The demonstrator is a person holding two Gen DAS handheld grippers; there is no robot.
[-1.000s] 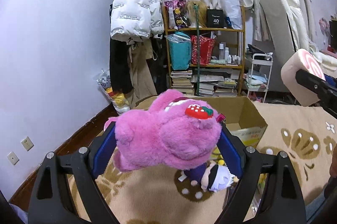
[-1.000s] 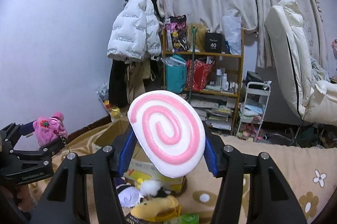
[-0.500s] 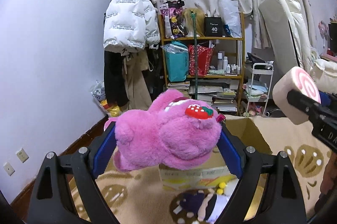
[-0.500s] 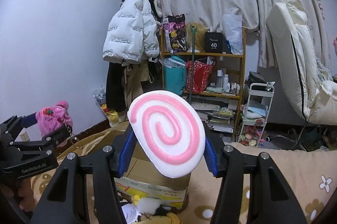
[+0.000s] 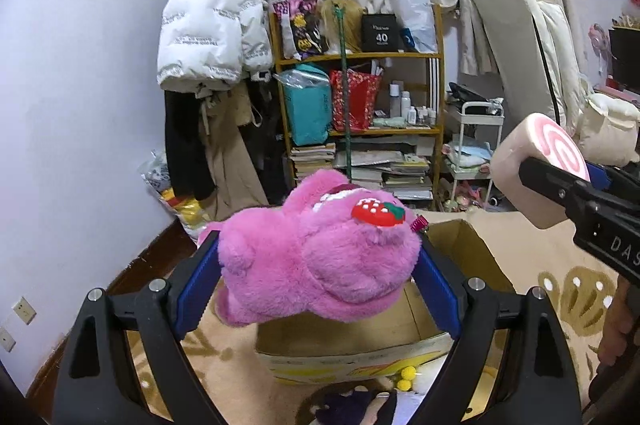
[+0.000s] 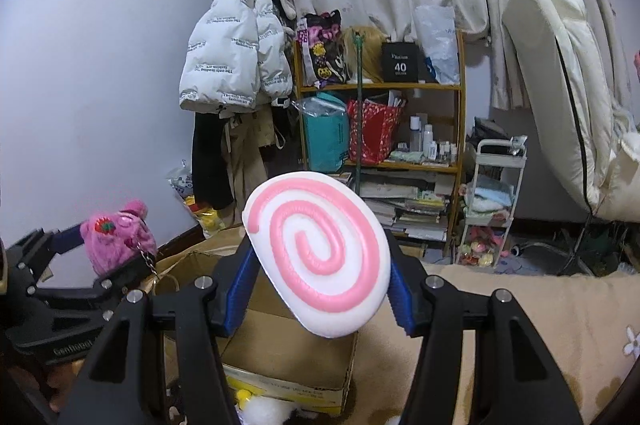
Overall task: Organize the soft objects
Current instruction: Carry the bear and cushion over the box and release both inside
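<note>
Two grippers, each loaded. The left gripper point(image 5: 318, 289) has its blue pads clamped on a pink plush point(image 5: 316, 261), pressing into the fur on both flanks so the toy hangs crosswise between the jaws, its strawberry patch point(image 5: 378, 213) facing up. The right gripper point(image 6: 320, 289) pinches a swirl cushion point(image 6: 320, 257) by its sides — the pink spiral face turned toward the camera, tilted a little. Side grips like these probably keep the soft bodies from slipping while they are carried.

Just beyond and below both loads stands an open cardboard box point(image 5: 460, 257) on the beige rug point(image 5: 560, 253); its flaps stand up, and the plush hangs above its near edge. That box looks like the place meant for both toys, so I judge this as the carry toward the drop. In the right view the left gripper and its plush show at the left edge, beside the box's far left corner.

At the box's near wall, on the rug, lie other soft things — a dark-haired doll point(image 5: 360, 405), yellow pompoms point(image 5: 406, 373), something white and fluffy point(image 6: 264, 409). Raised flaps may snag a low approach. Farther off stand a crowded shelf point(image 6: 380, 129), a hanging white jacket point(image 6: 236, 61) and a small cart point(image 6: 496, 197), well apart from the work.
</note>
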